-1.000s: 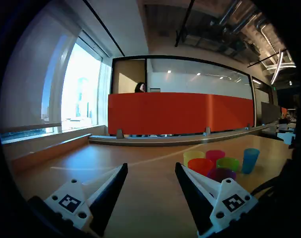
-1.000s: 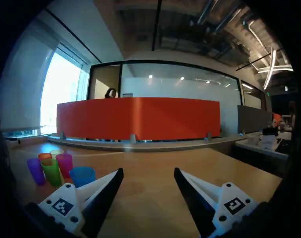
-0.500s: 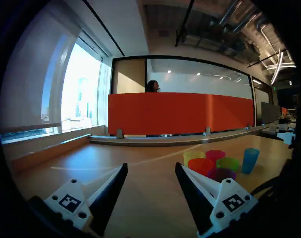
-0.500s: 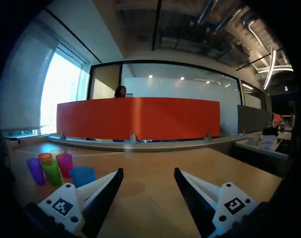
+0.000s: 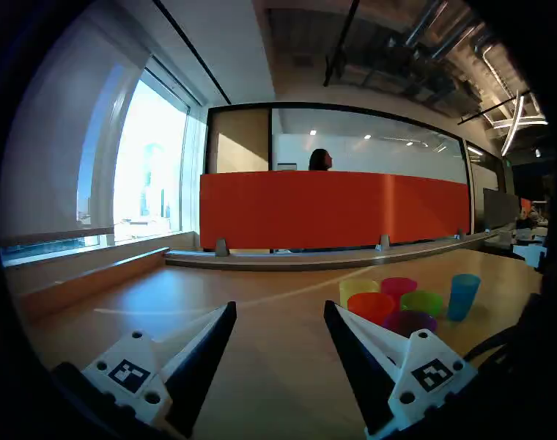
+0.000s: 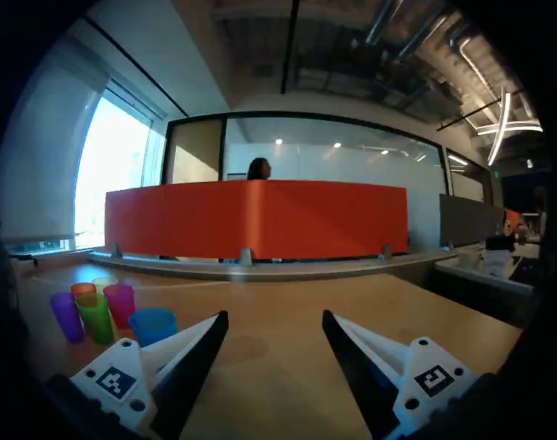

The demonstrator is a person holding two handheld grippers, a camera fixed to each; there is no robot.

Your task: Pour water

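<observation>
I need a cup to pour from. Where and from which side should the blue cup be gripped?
Grip the blue cup across its side wall, coming level from the right gripper side: it stands upright, apart from the other cups.

A pale wooden tabletop (image 5: 278, 367) runs back to a long orange partition (image 5: 330, 209) that stands upright along its far edge in small grey brackets (image 5: 222, 247). A person's head (image 5: 320, 159) shows just above the partition's top, in front of a dark-framed glass wall (image 5: 381, 150). On one side a tall window (image 5: 150, 176) is bright with daylight, with a low wooden ledge (image 5: 88, 275) beneath it. Overhead the ceiling is open, with exposed pipes (image 5: 432, 29) and a crossed strip light (image 5: 514, 121). On the side away from the window, another desk (image 6: 484, 277) carries a few blurred white things
</observation>
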